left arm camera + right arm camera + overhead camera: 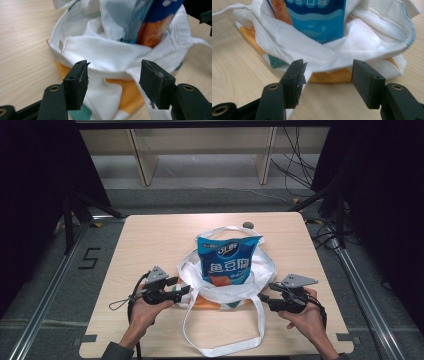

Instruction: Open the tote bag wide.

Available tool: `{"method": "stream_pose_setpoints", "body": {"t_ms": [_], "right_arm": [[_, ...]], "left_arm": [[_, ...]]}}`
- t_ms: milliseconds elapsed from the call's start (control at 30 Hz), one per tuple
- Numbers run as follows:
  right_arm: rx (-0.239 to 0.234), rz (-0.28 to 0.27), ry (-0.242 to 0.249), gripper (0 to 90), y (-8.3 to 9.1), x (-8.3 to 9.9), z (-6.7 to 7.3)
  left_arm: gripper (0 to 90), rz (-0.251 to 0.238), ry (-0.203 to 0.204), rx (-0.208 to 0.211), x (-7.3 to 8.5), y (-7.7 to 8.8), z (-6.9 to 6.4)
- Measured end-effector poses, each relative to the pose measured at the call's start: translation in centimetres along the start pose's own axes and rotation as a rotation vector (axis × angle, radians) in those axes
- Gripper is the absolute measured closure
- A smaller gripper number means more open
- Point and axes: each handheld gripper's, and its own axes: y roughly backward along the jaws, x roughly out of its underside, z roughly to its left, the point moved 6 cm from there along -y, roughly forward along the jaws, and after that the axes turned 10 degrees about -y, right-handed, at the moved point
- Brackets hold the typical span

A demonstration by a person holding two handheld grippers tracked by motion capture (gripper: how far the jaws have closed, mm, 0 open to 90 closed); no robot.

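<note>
Two grippers flank a white tote bag [227,287] at table centre, near the front edge. L to R: left gripper [186,290] sits at the bag's left rim, jaws apart w/ nothing between them; in the left gripper view the folded rim cloth [107,53] lies just beyond the fingertips [77,80], not clamped. Bag is slumped, mouth open upward, orange/teal print on its lower panel [127,92]. Blue snack packet [227,260] stands upright in the bag, top half sticking out above the rim — prob. because the bag walls have collapsed around it rather than holding it. Long white strap [220,347] loops toward the front edge of the table [150,235]. Right gripper [263,298] is at the bag's right side, jaws also spread, empty; right gripper view shows rim folds [317,53] just ahead of its pads [295,75], packet [319,17] behind them. Judgement: both are lined up on opposite rim sides to pinch and spread or lift the opening so the packet can settle in; rim grab not yet made. Small dark round obj [247,225] at far table edge, can't tell what.
</note>
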Motion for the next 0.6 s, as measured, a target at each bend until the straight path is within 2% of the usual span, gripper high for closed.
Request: {"method": "stream_pose_setpoints", "body": {"t_ms": [67, 100, 133, 167, 200, 233, 267, 400, 433, 467, 500, 533, 567, 600], "right_arm": [[0.008, 0.006, 0.005, 42.7, 0.3, 0.3, -0.1], [0.01, 0.018, -0.034, 42.6, 0.5, 0.8, 0.0], [0.01, 0.021, -0.04, 42.1, 0.8, 1.3, -0.1], [0.01, 0.021, -0.04, 42.1, 0.8, 1.3, -0.1], [0.016, 0.02, -0.001, 41.6, 0.9, 1.5, -0.6], [0.016, 0.035, -0.015, 41.2, 1.0, 1.8, -0.6], [0.026, 0.058, -0.066, 40.4, 1.3, 2.6, -0.5], [0.038, 0.052, -0.056, 39.7, 1.7, 3.1, -0.8], [0.034, 0.041, -0.025, 39.5, 1.7, 3.2, -1.1], [0.044, 0.044, -0.063, 39.3, 2.0, 3.5, -0.8], [0.036, 0.05, -0.077, 39.1, 2.3, 3.7, -0.7], [0.042, 0.032, -0.044, 38.8, 2.6, 4.0, -1.0], [0.038, 0.044, -0.09, 38.6, 2.8, 4.4, -0.6], [0.031, 0.04, -0.045, 38.3, 2.9, 4.5, -1.0]], "left_arm": [[38.2, 0.013, 0.0, 0.006, 0.9, 0.6, -0.4], [37.4, 0.009, 0.0, 0.003, 1.2, 0.8, -0.4], [36.1, 0.01, 0.002, -0.001, 1.9, 1.2, -0.4], [35.9, 0.01, 0.002, -0.001, 1.9, 1.2, -0.4], [35.9, 0.021, 0.003, -0.002, 2.2, 1.4, -0.5], [35.3, 0.02, 0.013, -0.005, 2.5, 1.5, -0.5], [34.4, 0.011, 0.015, -0.017, 2.8, 1.6, -0.6], [32.6, 0.022, -0.004, -0.024, 3.4, 2.1, -1.0], [31.8, 0.018, -0.007, -0.027, 3.5, 2.3, -1.2], [30.8, 0.017, -0.008, -0.025, 3.7, 2.4, -1.4], [29.9, 0.022, -0.009, -0.024, 4.0, 2.6, -1.5], [28.7, 0.028, -0.01, -0.025, 4.5, 2.8, -1.9], [28.4, 0.031, -0.015, -0.03, 4.7, 3.0, -2.0], [28.2, 0.031, -0.015, -0.03, 4.7, 3.0, -2.0]]}}
